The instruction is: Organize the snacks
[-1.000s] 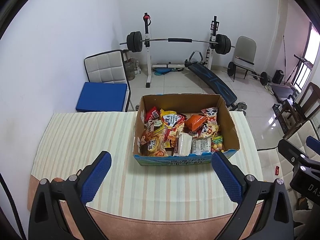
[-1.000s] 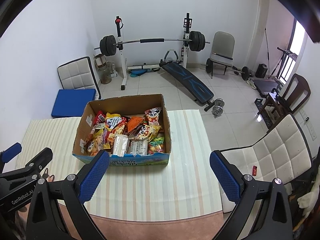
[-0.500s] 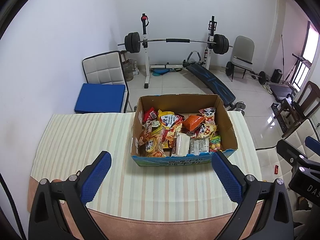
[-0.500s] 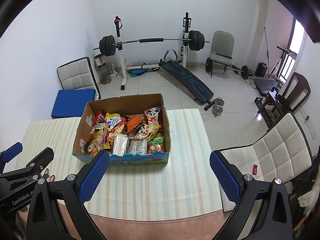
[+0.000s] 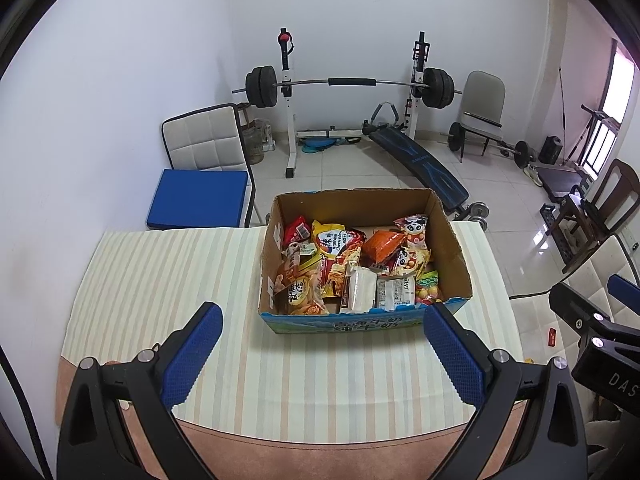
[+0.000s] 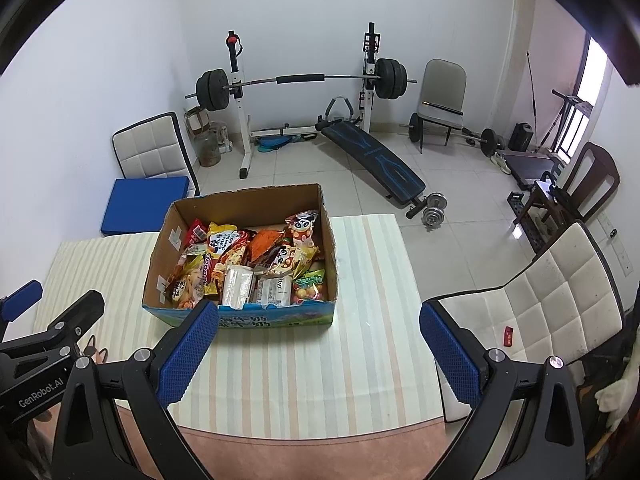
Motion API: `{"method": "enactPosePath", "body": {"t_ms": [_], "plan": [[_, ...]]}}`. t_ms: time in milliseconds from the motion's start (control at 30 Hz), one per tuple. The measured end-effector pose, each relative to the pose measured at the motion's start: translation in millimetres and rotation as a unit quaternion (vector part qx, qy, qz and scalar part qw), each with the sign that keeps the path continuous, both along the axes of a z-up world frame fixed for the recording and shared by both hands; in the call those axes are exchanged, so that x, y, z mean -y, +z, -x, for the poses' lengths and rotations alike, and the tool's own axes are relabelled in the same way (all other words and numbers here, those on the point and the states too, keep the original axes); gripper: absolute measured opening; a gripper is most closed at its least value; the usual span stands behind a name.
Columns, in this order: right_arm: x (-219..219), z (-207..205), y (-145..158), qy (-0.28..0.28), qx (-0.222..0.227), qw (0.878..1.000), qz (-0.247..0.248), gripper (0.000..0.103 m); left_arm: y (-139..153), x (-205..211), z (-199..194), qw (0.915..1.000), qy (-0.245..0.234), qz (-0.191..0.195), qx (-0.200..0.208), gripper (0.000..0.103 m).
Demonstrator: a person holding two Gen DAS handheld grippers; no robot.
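Sat open-topped on the striped desk (image 5: 200, 264): a cardboard box (image 5: 456, 256), blue printed front, flaps gone. Packed full of snack packets (image 5: 352, 264), jumbled and overlapping. Lay flat along the front: white wrapped bars (image 5: 362, 290). Leaned at the back right: an orange bag (image 5: 382, 242) and a panda-print packet (image 5: 414, 230).

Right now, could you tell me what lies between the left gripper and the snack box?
Only bare striped tablecloth. In the left wrist view, nothing sits between the open left gripper and the snack box.
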State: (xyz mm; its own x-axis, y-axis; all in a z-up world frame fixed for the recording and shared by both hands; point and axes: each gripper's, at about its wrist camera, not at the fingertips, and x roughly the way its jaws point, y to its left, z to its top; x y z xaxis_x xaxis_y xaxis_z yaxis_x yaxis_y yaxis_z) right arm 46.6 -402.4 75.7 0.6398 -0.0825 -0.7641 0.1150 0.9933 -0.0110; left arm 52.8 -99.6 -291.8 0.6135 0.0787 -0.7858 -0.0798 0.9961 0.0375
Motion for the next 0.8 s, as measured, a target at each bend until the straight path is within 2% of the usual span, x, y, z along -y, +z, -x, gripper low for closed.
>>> {"method": "enactPosePath", "body": {"t_ms": [800], "plan": [[0.8,0.3,0.9,-0.001,0.002,1.0,0.0,0.102,-0.3,0.7,-0.4,0.9999,-0.011,-0.003,0.003,0.103]]}}
